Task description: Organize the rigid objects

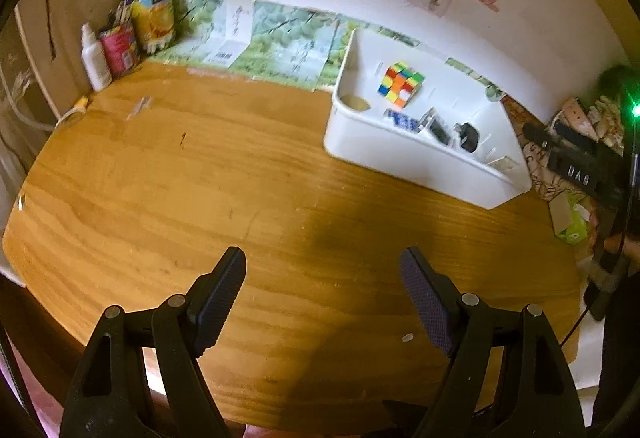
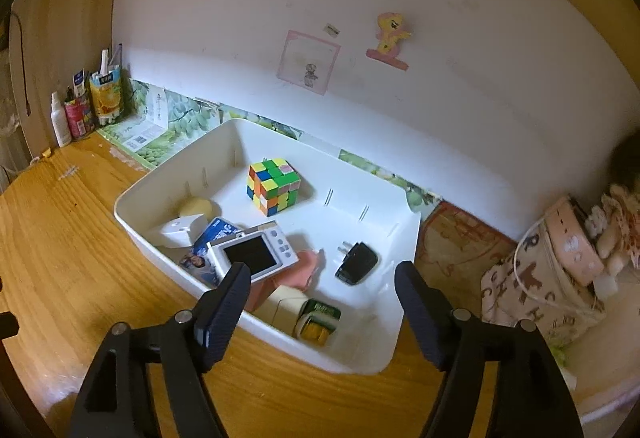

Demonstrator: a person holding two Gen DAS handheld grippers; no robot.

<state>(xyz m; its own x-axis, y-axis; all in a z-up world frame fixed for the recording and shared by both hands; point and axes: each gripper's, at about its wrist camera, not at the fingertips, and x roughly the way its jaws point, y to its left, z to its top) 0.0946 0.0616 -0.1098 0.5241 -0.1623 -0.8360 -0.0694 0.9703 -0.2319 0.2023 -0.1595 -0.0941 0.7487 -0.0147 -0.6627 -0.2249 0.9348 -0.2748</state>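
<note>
A white bin (image 2: 404, 302) stands on the wooden table (image 2: 60, 238) against the wall. It holds a Rubik's cube (image 2: 273, 186), a silver compact camera (image 2: 256, 254), a black plug adapter (image 2: 357, 262), a blue booklet (image 2: 208, 250), a white round piece (image 2: 180, 232), a pink item (image 2: 306, 268) and a green and yellow box (image 2: 318, 320). My right gripper (image 2: 322, 270) hangs open over the bin's near edge, nothing between its fingers; the camera lies just beyond its left fingertip. My left gripper (image 1: 322, 266) stands open above bare table (image 1: 180, 177), well short of the bin (image 1: 400, 157) and cube (image 1: 400, 83).
Bottles and juice cartons (image 1: 132, 33) stand in the back left corner. A patterned paper strip (image 1: 280, 45) runs along the wall. To the right of the bin sits a lettered fabric pouch (image 2: 540, 278). The other gripper's black body (image 1: 576, 165) shows at the right edge.
</note>
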